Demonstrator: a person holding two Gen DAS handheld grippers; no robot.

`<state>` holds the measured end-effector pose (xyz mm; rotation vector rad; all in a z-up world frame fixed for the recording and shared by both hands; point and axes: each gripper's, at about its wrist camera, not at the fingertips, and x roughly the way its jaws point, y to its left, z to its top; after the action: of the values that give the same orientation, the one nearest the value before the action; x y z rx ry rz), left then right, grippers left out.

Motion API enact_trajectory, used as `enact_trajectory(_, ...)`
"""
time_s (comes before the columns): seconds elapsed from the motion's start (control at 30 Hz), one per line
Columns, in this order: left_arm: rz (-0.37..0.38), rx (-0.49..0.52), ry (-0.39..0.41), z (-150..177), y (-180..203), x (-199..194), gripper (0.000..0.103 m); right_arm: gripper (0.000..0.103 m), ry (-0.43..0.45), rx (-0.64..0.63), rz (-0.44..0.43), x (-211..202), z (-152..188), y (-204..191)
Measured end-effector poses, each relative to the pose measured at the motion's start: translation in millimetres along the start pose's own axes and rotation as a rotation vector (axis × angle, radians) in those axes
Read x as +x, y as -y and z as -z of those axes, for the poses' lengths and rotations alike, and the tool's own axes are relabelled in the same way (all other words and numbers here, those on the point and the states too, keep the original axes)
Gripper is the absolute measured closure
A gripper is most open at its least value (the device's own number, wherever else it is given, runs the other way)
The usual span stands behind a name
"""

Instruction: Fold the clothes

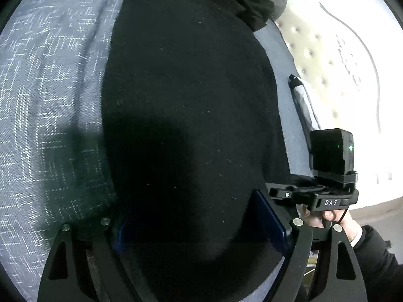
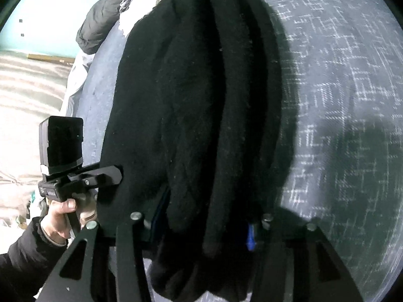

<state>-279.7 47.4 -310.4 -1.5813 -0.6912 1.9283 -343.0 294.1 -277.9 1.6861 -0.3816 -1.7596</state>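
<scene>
My left gripper (image 1: 201,229) straddles the black garment (image 1: 181,115), which lies on the grey patterned bedspread (image 1: 45,95); my right gripper (image 1: 297,93) hovers alongside.

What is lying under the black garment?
The black garment lies on a grey patterned bedspread, visible around it. Whatever is directly beneath the garment is covered.

Black garment (image 1: 181,100), seemingly grey white-flecked bedspread (image 1: 50,95)
</scene>
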Motion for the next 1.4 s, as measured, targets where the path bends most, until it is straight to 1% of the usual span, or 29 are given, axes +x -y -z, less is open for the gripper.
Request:
enact_trajectory(0.03,-0.003,0.001,0.001,0.6,1.3,0.1,0.017,0.058,0.006,-0.004,0.001,-0.9,0.7,-1.5)
enact_trajectory(0.07,-0.007,-0.004,0.006,0.7,2.1,-0.9,0.021,0.063,0.013,-0.007,0.002,-1.8,1.4,-3.0)
enact_trajectory(0.13,-0.014,-0.014,0.014,0.7,3.7,-2.9,0.027,0.069,0.027,-0.021,0.011,-4.8,3.0,-7.1)
enact_trajectory(0.17,-0.021,-0.006,0.013,0.6,6.7,-3.4,0.033,0.071,0.033,-0.038,0.023,-7.6,3.6,-10.1)
enact_trajectory(0.23,-0.038,0.014,0.006,-0.1,11.6,-7.1,0.041,0.073,0.045,-0.067,0.041,-13.3,3.9,-15.5)
enact_trajectory(0.33,-0.038,0.036,0.013,-2.8,24.0,-16.5,0.048,0.075,0.065,-0.086,0.041,-22.5,1.5,-22.5)
enact_trajectory(0.6,-0.020,0.077,0.045,-12.7,70.4,-31.7,0.051,0.076,0.132,-0.141,0.021,-64.0,-9.9,-43.8)
enact_trajectory(0.77,-0.010,0.108,0.053,-24.6,96.0,-48.4,0.051,0.076,0.171,-0.158,0.009,-95.8,-18.9,-46.7)
enact_trajectory(0.9,0.003,0.130,0.053,-35.4,124.2,-50.4,0.052,0.077,0.197,-0.162,0.005,-120.3,-24.7,-47.3)
enact_trajectory(1.1,0.021,0.162,0.061,-51.5,164.7,-55.7,0.052,0.077,0.239,-0.182,0.005,-171.5,-30.3,-45.1)
enact_trajectory(1.4,0.055,0.228,0.078,-81.8,238.5,-51.4,0.052,0.077,0.322,-0.200,0.027,-251.3,-38.3,-39.7)
